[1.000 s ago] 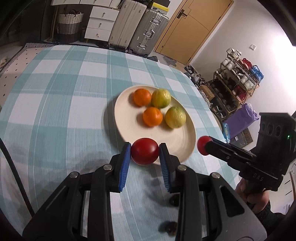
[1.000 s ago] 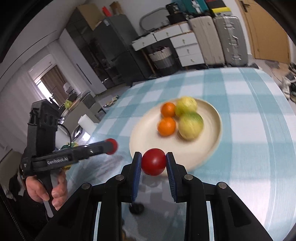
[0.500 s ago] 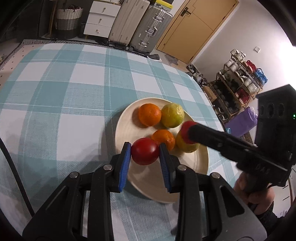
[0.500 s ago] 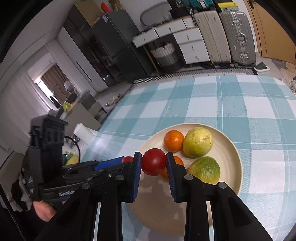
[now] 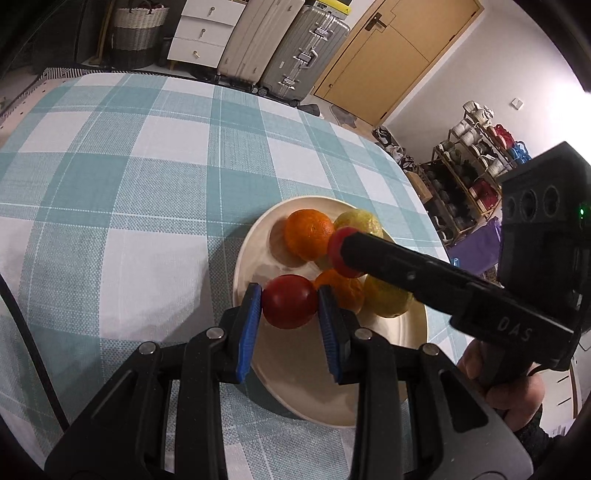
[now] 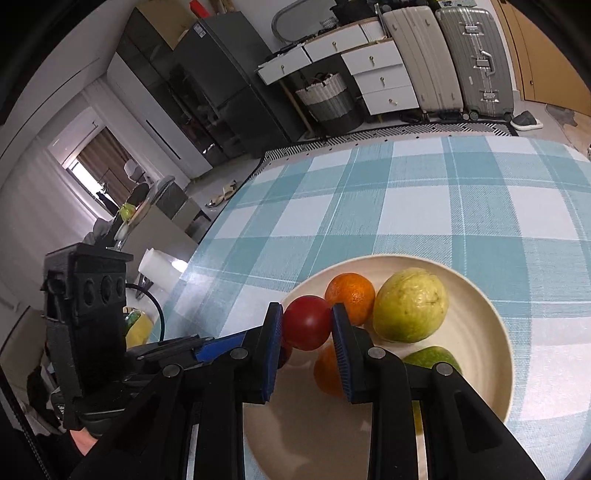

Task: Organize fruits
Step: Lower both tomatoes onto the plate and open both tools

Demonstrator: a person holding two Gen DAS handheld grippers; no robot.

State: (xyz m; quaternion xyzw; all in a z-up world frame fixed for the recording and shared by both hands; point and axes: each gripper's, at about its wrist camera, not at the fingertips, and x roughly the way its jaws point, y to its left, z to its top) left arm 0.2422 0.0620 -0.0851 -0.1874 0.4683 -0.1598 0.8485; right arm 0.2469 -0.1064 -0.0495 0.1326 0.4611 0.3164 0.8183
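My left gripper (image 5: pixel 290 301) is shut on a red tomato (image 5: pixel 290 302) held over the left part of the cream plate (image 5: pixel 295 380). My right gripper (image 6: pixel 307 326) is shut on a second red tomato (image 6: pixel 307 326), seen from the side in the left wrist view (image 5: pixel 341 254), held above the plate's (image 6: pixel 491 321) fruit. On the plate lie two oranges (image 5: pixel 308 233) (image 5: pixel 341 291) and two yellow-green guavas (image 6: pixel 410 304) (image 6: pixel 432 360). The left gripper shows in the right wrist view (image 6: pixel 284 354), low beside the plate's left rim.
The plate stands on a teal and white checked tablecloth (image 5: pixel 129 192). Suitcases (image 5: pixel 295 48), white drawers (image 5: pixel 203 33) and a basket (image 5: pixel 133 33) stand beyond the far table edge. A shelf rack (image 5: pixel 476 177) is at the right.
Both grippers moved forward over the plate with their tomatoes. The right gripper now hangs above the oranges, and the left tomato is over the plate's left part.
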